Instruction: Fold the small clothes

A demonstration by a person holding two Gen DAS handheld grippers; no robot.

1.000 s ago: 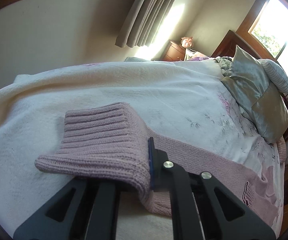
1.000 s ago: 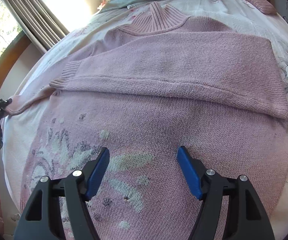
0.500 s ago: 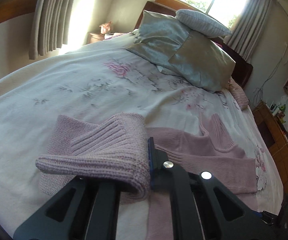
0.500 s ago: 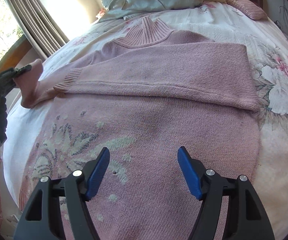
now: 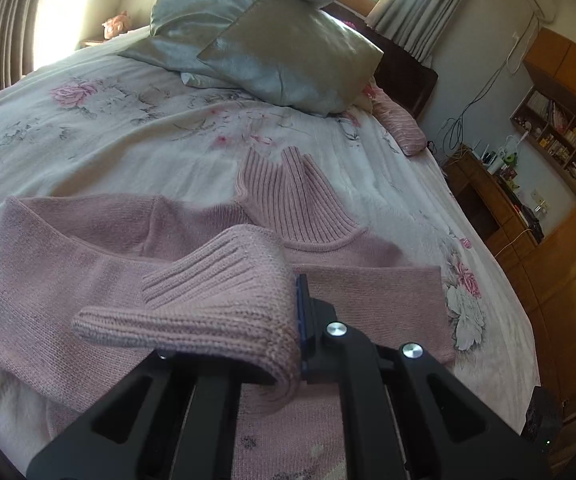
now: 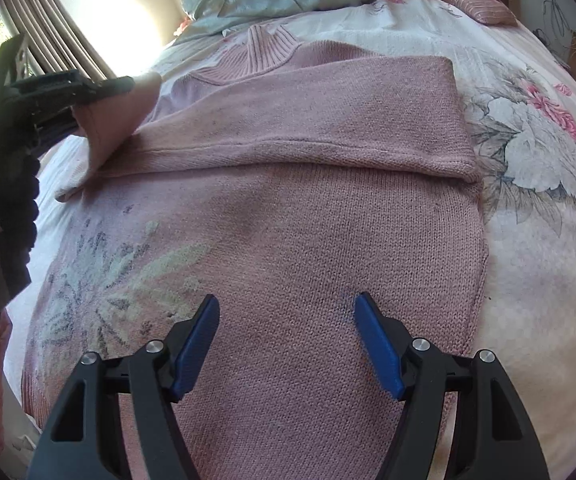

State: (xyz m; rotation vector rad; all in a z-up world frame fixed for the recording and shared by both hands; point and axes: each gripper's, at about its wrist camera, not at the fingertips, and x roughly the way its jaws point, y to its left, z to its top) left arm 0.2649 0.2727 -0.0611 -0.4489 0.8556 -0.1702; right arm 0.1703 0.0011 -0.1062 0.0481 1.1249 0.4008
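Since a second ago left gripper (image 5: 288,340), pinching sleeve cuff (image 5: 216,300), has carried it inward over pink sweater (image 6: 307,208) lying flat on bed (image 6: 535,240). Right gripper (image 6: 286,336) hovers, fingers spread. Risk: thick knit slips or bunches, skewing fold. Other sleeve already folded across chest.

Left claw (image 5: 293,320) clamped, right claw (image 6: 286,344) agape.

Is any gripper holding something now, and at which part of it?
The left gripper holds the pink sweater by its ribbed sleeve cuff. The right gripper is open and holds nothing.
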